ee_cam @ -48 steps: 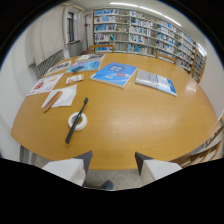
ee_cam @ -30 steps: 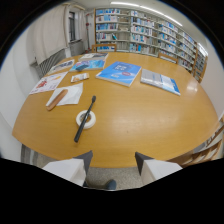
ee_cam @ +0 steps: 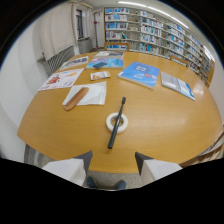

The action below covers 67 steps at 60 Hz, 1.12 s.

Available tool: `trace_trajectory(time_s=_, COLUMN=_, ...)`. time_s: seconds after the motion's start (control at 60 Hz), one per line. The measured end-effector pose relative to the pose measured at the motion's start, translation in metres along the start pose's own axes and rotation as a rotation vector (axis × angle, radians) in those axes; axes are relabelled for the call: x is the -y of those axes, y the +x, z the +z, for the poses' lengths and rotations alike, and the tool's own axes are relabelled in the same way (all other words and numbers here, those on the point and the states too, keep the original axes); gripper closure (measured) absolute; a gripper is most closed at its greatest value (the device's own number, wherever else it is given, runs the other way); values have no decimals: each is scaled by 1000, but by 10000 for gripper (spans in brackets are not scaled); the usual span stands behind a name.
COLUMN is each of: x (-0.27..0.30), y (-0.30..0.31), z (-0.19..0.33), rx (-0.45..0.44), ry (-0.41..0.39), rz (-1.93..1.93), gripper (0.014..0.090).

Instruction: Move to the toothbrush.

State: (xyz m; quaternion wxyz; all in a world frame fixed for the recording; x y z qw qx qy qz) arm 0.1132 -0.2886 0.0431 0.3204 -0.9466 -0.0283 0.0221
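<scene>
The gripper hung above the near edge of a round wooden table, its two pale fingers spread wide apart with nothing between them — through the gap only the floor and a dark shoe showed below the table's rim. Just ahead of the fingers, roughly on the line between them, lay the toothbrush, a long dark stick running away from the gripper and tilting slightly to the right at its far end. It rested across a white roll of tape, touching the ring's top, with its near end on the wood close to the table's edge. The fingers were apart from it, not touching. Beyond and to the left of the toothbrush lay a white sheet with a flat tan, oblong object on its left edge, and further left a printed leaflet with red marks. A small white card sat beyond the sheet. Farther across the table were a blue book, an open magazine to its right, and more blue-covered papers at the far side. Behind the table stood bookshelves filled with books — and to the left a radiator under a curtained window.
</scene>
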Motion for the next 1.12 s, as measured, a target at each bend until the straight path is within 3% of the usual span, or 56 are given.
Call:
trace_trajectory(time_s=0.633, x=55, y=1, z=81, rx=-33, ry=-5, rz=-14, gripper=207)
trace_trajectory(time_s=1.117, x=64, y=3, z=96, rx=-21, ry=-16, rz=-2, gripper=203)
